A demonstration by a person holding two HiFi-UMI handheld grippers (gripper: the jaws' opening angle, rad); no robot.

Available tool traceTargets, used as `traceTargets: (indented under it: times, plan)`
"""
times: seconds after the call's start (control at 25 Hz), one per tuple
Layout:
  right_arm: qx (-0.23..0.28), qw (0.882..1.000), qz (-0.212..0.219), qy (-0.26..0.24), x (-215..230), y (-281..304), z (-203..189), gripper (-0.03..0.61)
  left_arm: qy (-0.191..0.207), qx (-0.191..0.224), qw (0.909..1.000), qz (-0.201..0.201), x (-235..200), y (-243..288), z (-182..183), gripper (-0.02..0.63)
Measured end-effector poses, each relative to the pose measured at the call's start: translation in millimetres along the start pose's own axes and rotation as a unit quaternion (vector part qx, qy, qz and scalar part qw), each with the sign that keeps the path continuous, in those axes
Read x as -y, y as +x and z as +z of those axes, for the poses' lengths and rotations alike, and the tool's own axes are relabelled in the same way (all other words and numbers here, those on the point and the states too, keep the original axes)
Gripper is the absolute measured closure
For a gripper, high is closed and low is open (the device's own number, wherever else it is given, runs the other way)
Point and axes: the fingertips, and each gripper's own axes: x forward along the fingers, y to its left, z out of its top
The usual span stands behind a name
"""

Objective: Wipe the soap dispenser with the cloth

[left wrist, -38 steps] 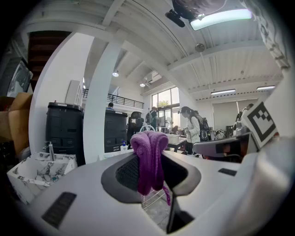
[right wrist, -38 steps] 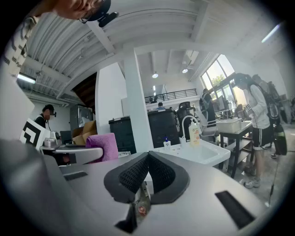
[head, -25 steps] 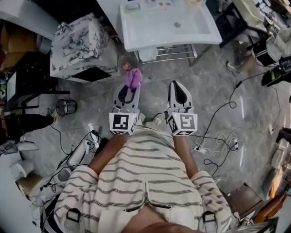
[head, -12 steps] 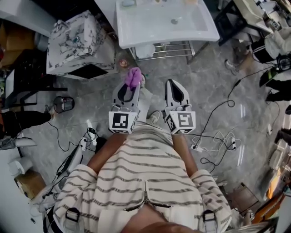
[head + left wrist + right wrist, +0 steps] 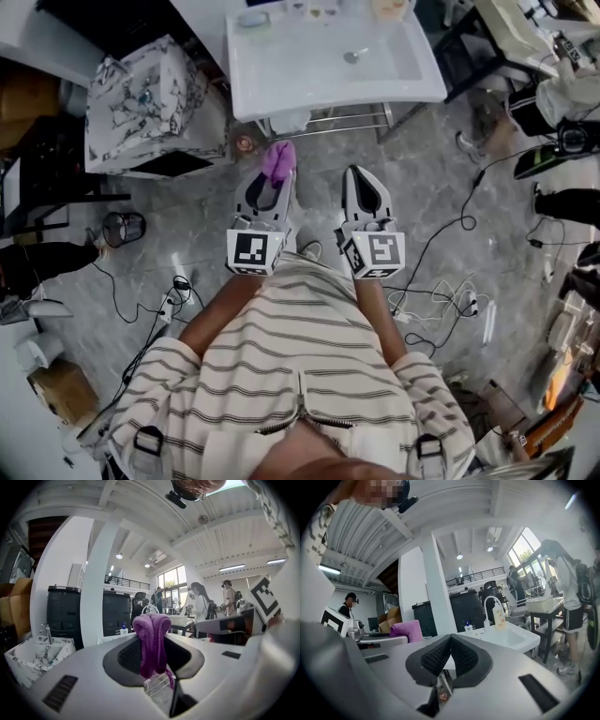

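Left gripper (image 5: 153, 637) is clamped on the purple cloth (image 5: 152, 644), which bunches over the fingertips and hides the tips. Right gripper (image 5: 450, 641): fingers pressed together, empty. The soap dispenser (image 5: 500, 616) is well ahead of them on the sink (image 5: 524, 645), small, and cut off at the head view's top edge.

Soap disp. (image 5: 500, 616) on sink (image 5: 528, 644) back rim

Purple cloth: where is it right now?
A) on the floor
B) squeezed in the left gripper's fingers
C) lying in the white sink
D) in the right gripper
B: the purple cloth sticks up from between the fingers of the left gripper; the right gripper is shut with nothing in it.
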Motion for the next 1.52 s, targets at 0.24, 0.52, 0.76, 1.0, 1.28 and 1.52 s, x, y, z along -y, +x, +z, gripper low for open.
traceTargets:
  times: [0.24, 0.52, 0.76, 1.0, 1.28, 1.52]
  plan:
    - [-0.005, 1.0, 0.004, -0.004, 19.5, 69.0, 13.1, 0.572, -0.003, -0.002, 1.0, -0.003, -37.1, 65.5, 6.1, 0.506]
    - [-0.012, 1.0, -0.001, -0.001, 43.6, 169.0, 42.3, 0.571, -0.004, -0.008, 0.9999, -0.014, -93.7, 150.0, 29.3, 0.506]
    - [-0.019, 1.0, 0.0, -0.002, 54.2, 257.4, 59.8, 0.571, -0.008, -0.013, 0.9998, -0.013, -155.7, 216.7, 40.5, 0.506]
    - [-0.026, 1.0, -0.009, -0.007, 67.3, 325.2, 75.7, 0.571, -0.015, -0.018, 0.9994, -0.027, -197.1, 276.5, 48.1, 0.506]
    - [-0.039, 0.999, -0.024, -0.012, 81.6, 371.1, 82.3, 0.571, -0.031, -0.023, 0.9988, -0.03, -233.2, 321.0, 47.8, 0.506]
    - [-0.045, 0.999, -0.025, -0.009, 88.2, 385.8, 79.5, 0.571, -0.041, -0.033, 0.9982, -0.03, -240.4, 334.7, 36.1, 0.505]
